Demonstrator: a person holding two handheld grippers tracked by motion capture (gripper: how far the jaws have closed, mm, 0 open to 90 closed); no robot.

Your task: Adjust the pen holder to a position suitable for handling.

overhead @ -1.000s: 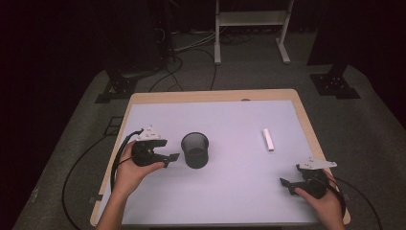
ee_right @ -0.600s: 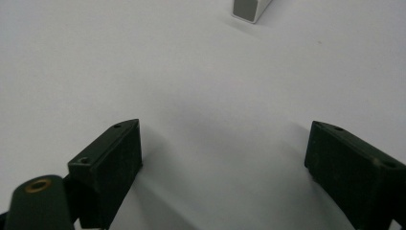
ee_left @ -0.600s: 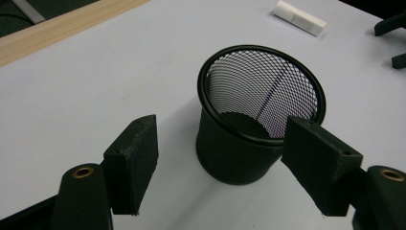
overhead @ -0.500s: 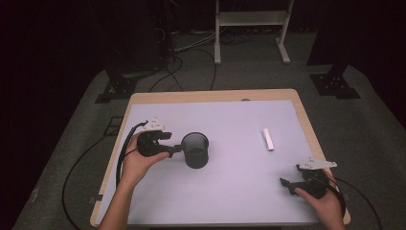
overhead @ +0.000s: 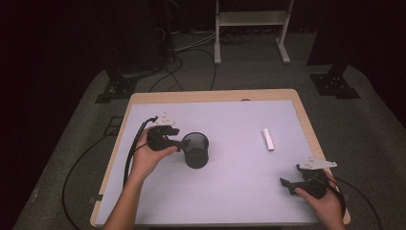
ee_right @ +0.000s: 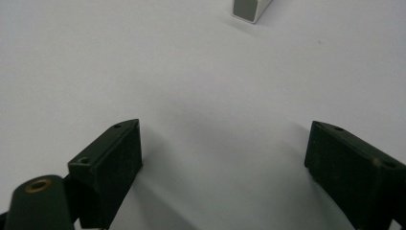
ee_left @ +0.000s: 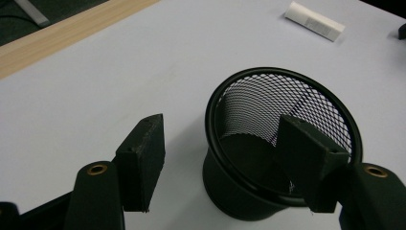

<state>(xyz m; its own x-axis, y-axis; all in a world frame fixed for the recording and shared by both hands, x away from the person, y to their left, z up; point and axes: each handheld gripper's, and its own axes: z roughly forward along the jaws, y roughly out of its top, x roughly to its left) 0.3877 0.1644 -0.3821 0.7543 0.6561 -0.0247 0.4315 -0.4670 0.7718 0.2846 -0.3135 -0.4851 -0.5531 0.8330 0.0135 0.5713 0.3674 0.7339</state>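
A black mesh cup (overhead: 196, 150) stands upright on the pale table (overhead: 230, 191), left of centre. My left gripper (overhead: 180, 143) is open at the cup's left rim. In the left gripper view the cup (ee_left: 268, 143) sits between the jaws, one jaw inside the rim and the other outside its near wall; my left gripper (ee_left: 230, 160) is not closed on it. A small white rectangular block (overhead: 268, 139) lies flat right of centre, also seen as the white block (ee_left: 314, 20) and its end (ee_right: 251, 8). My right gripper (overhead: 288, 179) rests open near the front right corner, its jaws wide apart over bare table (ee_right: 225, 158).
The table has a wooden rim (overhead: 210, 97). Cables (overhead: 131, 153) trail off the left edge to the carpet. A white metal stand (overhead: 249, 28) and dark equipment bases (overhead: 335, 84) sit on the floor behind the table.
My left gripper moved away from me and to the right, up to the mesh cup, so one jaw now reaches over its rim. The right gripper has stayed where it was.
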